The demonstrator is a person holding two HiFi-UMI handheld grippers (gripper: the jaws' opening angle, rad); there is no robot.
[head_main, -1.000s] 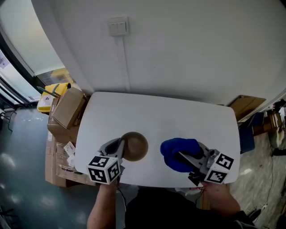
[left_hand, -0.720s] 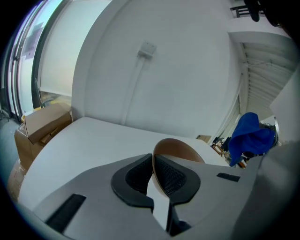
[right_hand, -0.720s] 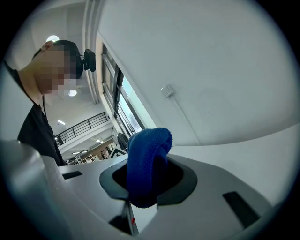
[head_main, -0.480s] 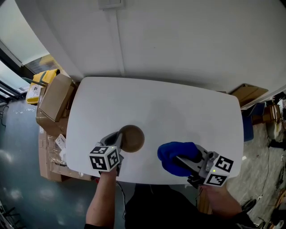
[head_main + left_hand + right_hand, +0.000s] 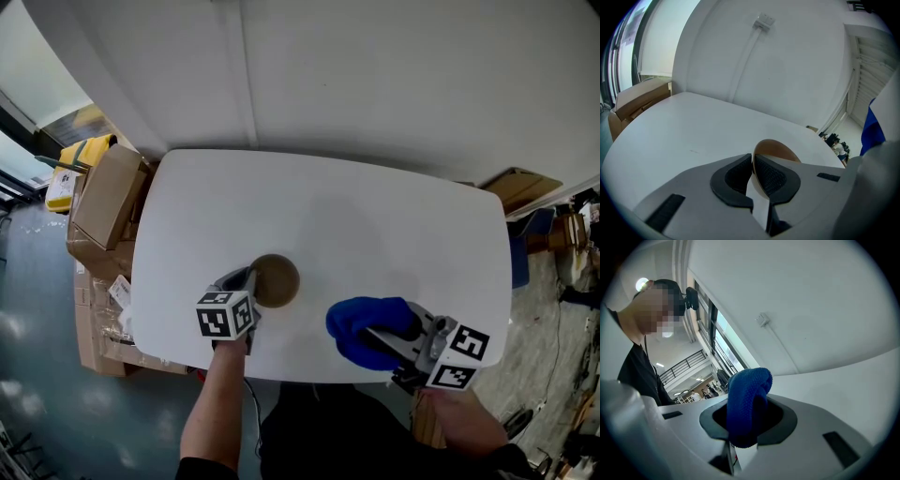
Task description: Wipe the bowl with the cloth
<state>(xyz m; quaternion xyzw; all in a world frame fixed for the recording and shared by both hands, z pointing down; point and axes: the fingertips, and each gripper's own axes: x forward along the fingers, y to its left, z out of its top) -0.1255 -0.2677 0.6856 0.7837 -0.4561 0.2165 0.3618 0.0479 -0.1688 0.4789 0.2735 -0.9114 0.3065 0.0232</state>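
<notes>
A brown bowl [image 5: 275,279] stands near the front left of the white table [image 5: 375,234]. My left gripper [image 5: 246,284] is shut on its near rim; in the left gripper view the thin rim of the bowl [image 5: 776,149] is pinched between the dark pads. My right gripper [image 5: 375,335] is shut on a bunched blue cloth [image 5: 364,325], held over the table's front right, apart from the bowl. In the right gripper view the cloth [image 5: 746,401] bulges up from between the jaws.
Cardboard boxes [image 5: 105,202] and a yellow item [image 5: 73,169] sit on the floor left of the table. More cardboard [image 5: 518,190] lies at the right. A white wall with a cable channel [image 5: 246,75] rises behind the table.
The left gripper has come down with the bowl to the table, further from the camera. The right gripper with the cloth has sunk a little. The view has tilted.
</notes>
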